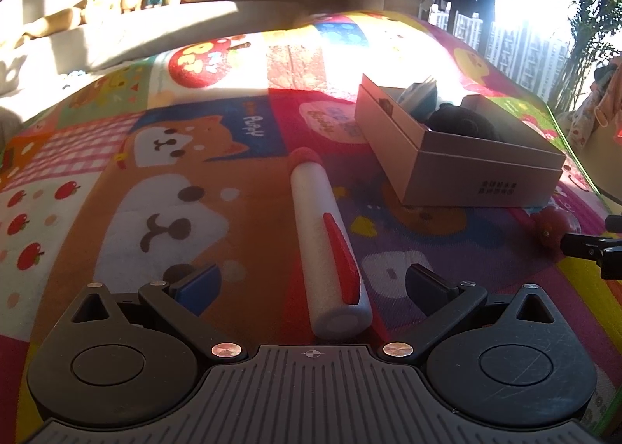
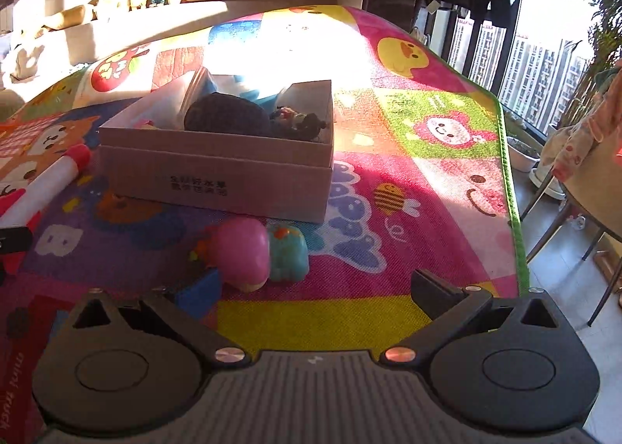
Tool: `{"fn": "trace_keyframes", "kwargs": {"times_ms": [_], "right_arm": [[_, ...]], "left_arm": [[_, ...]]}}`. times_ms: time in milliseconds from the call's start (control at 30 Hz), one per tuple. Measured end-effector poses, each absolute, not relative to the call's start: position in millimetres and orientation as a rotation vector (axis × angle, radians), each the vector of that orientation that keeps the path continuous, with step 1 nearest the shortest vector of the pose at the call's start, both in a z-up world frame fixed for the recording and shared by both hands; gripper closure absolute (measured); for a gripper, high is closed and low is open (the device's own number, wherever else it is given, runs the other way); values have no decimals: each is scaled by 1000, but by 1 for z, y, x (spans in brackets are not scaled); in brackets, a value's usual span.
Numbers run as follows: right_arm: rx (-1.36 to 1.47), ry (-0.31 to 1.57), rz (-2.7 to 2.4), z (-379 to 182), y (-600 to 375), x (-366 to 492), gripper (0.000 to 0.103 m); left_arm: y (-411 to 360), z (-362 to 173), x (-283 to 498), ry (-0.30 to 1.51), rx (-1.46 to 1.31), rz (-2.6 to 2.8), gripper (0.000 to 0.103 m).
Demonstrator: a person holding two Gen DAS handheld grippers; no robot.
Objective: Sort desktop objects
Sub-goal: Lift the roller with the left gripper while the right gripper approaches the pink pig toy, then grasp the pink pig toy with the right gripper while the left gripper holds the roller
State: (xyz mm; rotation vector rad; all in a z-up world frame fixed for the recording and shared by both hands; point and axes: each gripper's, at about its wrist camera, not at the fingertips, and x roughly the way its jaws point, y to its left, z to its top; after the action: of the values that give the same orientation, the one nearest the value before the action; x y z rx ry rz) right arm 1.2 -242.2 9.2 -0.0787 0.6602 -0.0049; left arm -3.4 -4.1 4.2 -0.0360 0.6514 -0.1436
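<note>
Lying loose on the cartoon-printed mat is the white foam marker with a red cap, its near end sitting between the wide-spread fingers of the left tool, which is gripping nothing and is not touching it. Just beyond and to the right, the cardboard box is already holding several things: a dark round object, a small tangle of dark trinkets and some pale flat pieces at the back, so part of the sorting is looking done. Waiting outside the box are the marker, a pink egg-shaped toy and a teal figure touching it, both lying just in front of the box's near wall. The right tool is hovering near those two toys with its fingers wide apart and empty, its left fingertip just beside the pink toy. Judging by this, at least three items are still needing to go in, and the marker seems the next pickup for the left side.
</note>
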Motion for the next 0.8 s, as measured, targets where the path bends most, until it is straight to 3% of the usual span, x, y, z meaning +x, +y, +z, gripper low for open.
{"fn": "trace_keyframes", "kwargs": {"times_ms": [67, 133, 200, 433, 600, 667, 733, 800], "right_arm": [[-81, 639, 34, 11, -235, 3, 7], [-101, 638, 72, 11, -225, 7, 23], [-120, 654, 104, 10, -216, 11, 32], [-144, 649, 205, 12, -202, 0, 37], [-190, 651, 379, 15, -193, -24, 36], [-216, 642, 373, 15, -191, -31, 30], [-207, 637, 348, 16, -195, -33, 12], [-192, 640, 323, 17, -202, -33, 7]], "left_arm": [[-4, 4, -3, 653, -36, -143, 0], [-4, 4, -3, 653, -36, -144, 0], [-4, 4, -3, 654, -37, -144, 0], [-3, 3, -2, 663, -47, -146, 0], [-3, 3, -2, 663, -47, -144, 0], [-3, 3, -2, 664, -45, -143, 0], [-3, 3, -2, 664, -42, -142, 0], [-4, 3, -2, 665, -38, -140, 0]]}}
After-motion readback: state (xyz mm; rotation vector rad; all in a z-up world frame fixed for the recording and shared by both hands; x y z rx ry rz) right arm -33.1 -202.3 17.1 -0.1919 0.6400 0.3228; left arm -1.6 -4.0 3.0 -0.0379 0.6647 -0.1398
